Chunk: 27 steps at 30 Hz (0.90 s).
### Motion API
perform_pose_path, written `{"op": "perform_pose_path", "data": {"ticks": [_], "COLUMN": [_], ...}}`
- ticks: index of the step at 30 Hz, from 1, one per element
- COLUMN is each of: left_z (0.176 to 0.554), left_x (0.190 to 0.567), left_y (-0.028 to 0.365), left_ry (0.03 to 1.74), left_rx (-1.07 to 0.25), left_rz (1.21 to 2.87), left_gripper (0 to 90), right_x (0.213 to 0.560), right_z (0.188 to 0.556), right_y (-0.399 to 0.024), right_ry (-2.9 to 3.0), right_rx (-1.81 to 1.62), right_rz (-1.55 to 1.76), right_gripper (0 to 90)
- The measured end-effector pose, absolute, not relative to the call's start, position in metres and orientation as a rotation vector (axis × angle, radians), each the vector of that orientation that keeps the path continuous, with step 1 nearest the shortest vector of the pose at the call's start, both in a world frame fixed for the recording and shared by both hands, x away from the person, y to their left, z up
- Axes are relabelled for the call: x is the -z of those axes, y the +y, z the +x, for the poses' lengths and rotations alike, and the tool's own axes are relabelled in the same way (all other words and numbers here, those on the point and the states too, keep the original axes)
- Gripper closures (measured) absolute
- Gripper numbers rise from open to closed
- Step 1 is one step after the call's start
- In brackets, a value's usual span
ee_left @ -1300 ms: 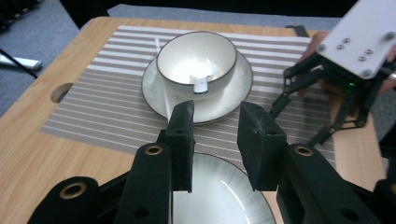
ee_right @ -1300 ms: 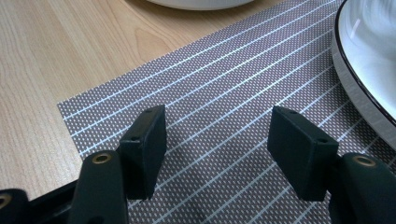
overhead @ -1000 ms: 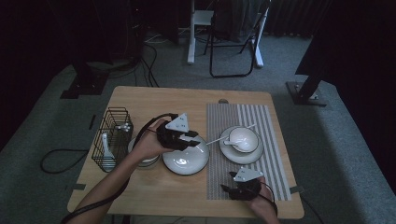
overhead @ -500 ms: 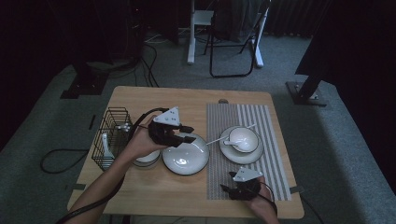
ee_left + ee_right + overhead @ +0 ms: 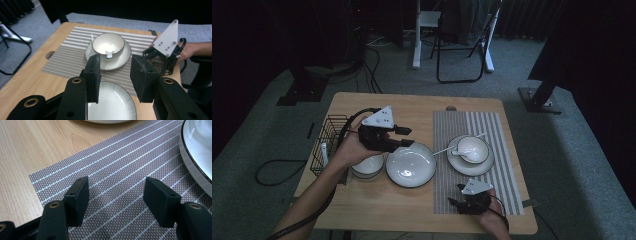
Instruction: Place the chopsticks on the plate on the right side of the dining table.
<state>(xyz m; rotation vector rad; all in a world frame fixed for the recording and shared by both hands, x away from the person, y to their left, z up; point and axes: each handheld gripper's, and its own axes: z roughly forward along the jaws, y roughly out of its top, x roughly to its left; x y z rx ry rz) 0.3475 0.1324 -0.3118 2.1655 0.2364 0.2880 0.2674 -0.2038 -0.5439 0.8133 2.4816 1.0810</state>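
My left gripper (image 5: 406, 137) hovers open above the far rim of a white plate (image 5: 410, 165). Its jaws have just been opening, and nothing is between them (image 5: 115, 75). Past them the plate (image 5: 112, 105) lies below, and a white cup (image 5: 108, 45) stands on a saucer beyond. In the high view the cup (image 5: 472, 148) sits on a striped placemat (image 5: 492, 125), and a spoon (image 5: 444, 149) pokes out to the left. My right gripper (image 5: 458, 196) rests open at the mat's near left corner. Bare placemat (image 5: 120, 165) shows between its jaws (image 5: 117, 195).
A white bowl (image 5: 368, 164) sits left of the plate. A black wire basket (image 5: 329, 142) holding something white stands at the table's left edge. The saucer's rim (image 5: 192, 155) is close on the right in the right gripper view. Chairs and stands lie beyond the table.
My left gripper has lifted off the plate's far rim and drawn back toward the upper left, its jaws spreading wider. The right gripper has stayed put.
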Motion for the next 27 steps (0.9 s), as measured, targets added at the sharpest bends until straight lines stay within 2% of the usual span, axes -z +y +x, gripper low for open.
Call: {"op": "perform_pose_path", "data": {"ticks": [10, 15, 27], "left_z": [0.340, 0.343, 0.350], "left_x": [0.287, 0.279, 0.295], "left_y": [0.156, 0.180, 0.228], "left_ry": [0.273, 0.332, 0.472], "left_rx": [-0.379, -0.431, -0.461], "left_rz": [2.128, 2.112, 2.104], "left_gripper": [59.3, 59.2, 59.4], "right_x": [0.544, 0.544, 0.544], "right_z": [0.267, 0.267, 0.268], "right_y": [-0.204, -0.204, -0.204], "right_ry": [2.481, 2.480, 2.481], "right_rx": [-1.082, -1.081, -1.078], "right_rz": [0.817, 0.816, 0.816], "right_gripper": [37.3, 37.3, 37.3]}}
